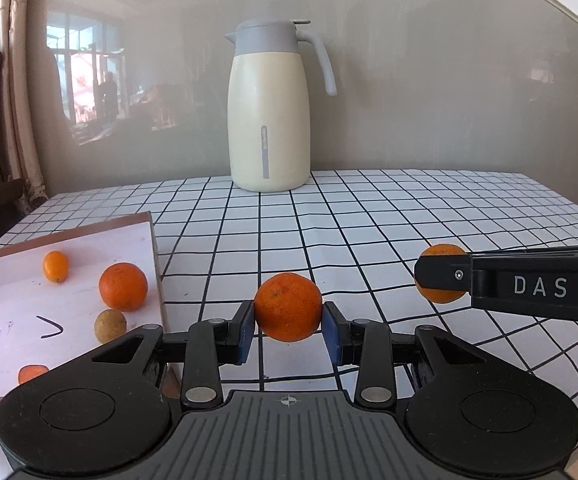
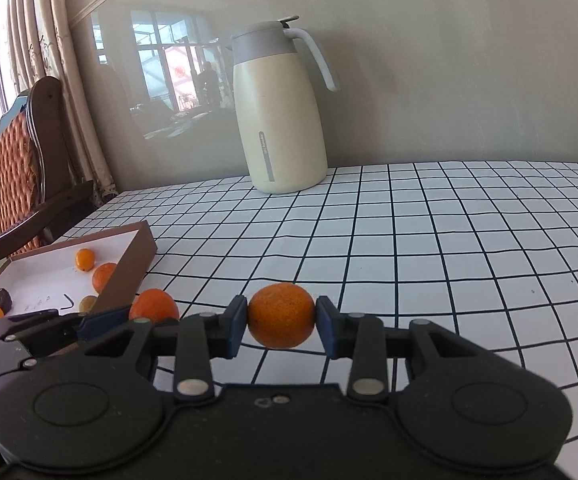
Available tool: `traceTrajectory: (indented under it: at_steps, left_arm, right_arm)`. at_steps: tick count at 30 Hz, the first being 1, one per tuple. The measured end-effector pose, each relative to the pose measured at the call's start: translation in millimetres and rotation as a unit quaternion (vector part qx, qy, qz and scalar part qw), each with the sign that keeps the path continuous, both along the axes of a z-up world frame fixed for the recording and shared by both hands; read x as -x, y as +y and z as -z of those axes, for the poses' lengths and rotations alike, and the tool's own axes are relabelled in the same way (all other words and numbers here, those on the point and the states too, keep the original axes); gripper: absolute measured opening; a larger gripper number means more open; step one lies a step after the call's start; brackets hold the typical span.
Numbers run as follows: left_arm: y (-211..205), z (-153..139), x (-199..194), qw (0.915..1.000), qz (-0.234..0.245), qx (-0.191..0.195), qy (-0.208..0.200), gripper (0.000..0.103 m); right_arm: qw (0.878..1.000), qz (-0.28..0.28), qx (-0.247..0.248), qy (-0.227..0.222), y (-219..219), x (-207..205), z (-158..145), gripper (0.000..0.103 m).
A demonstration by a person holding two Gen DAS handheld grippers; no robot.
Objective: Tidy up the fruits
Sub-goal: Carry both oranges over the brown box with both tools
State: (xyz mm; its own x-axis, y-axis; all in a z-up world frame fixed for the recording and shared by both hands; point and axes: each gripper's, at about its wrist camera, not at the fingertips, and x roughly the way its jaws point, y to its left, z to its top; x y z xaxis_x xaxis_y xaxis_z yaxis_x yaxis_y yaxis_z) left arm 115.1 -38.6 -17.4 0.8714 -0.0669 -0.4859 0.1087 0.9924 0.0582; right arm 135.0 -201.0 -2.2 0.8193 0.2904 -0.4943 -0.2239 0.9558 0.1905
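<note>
My left gripper (image 1: 288, 326) is shut on an orange (image 1: 288, 306), held just above the checkered table, right of the shallow brown box (image 1: 157, 252). My right gripper (image 2: 282, 326) is shut on a second orange (image 2: 281, 315); it also shows in the left wrist view (image 1: 441, 274) at the right, behind the black finger marked DAS. In the right wrist view the left gripper's orange (image 2: 154, 306) sits beside the box (image 2: 135, 264). The box holds an orange (image 1: 123, 286), a small oval kumquat (image 1: 55, 266), a brownish round fruit (image 1: 110, 325) and another small orange fruit (image 1: 31, 373).
A cream and grey thermos jug (image 1: 268, 112) stands at the back of the table by the wall. A wooden wicker chair (image 2: 13, 184) is off the table's left side. A dark fruit (image 2: 1, 297) lies at the box's left end.
</note>
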Motion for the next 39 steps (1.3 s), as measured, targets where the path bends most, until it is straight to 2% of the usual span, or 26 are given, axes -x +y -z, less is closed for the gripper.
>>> traceTrajectory:
  at_steps: [6,16,25,39]
  left_arm:
    - [11.4,-8.2,16.7,0.9998,0.002,0.003,-0.018,0.036]
    - [45.0,-34.0,40.3,0.9978,-0.023,0.017,-0.06,0.036]
    - [93.2,-41.7,54.9,0.9934,-0.085,0.026,-0.073,0.036]
    - [176.2,-43.9,64.5,0.9787,-0.185,0.029,-0.083,0.036]
  right_arm:
    - [1.0,-0.002,-0.007,-0.005,7.4,17.2,-0.7,0.029]
    - [0.998,-0.032,-0.017,-0.048,34.4,36.7,-15.7,0.029]
    - [0.993,-0.078,-0.044,-0.075,71.9,33.9,-23.0,0.029]
    - [0.984,-0.138,-0.056,-0.092,136.8,25.2,-27.0,0.029]
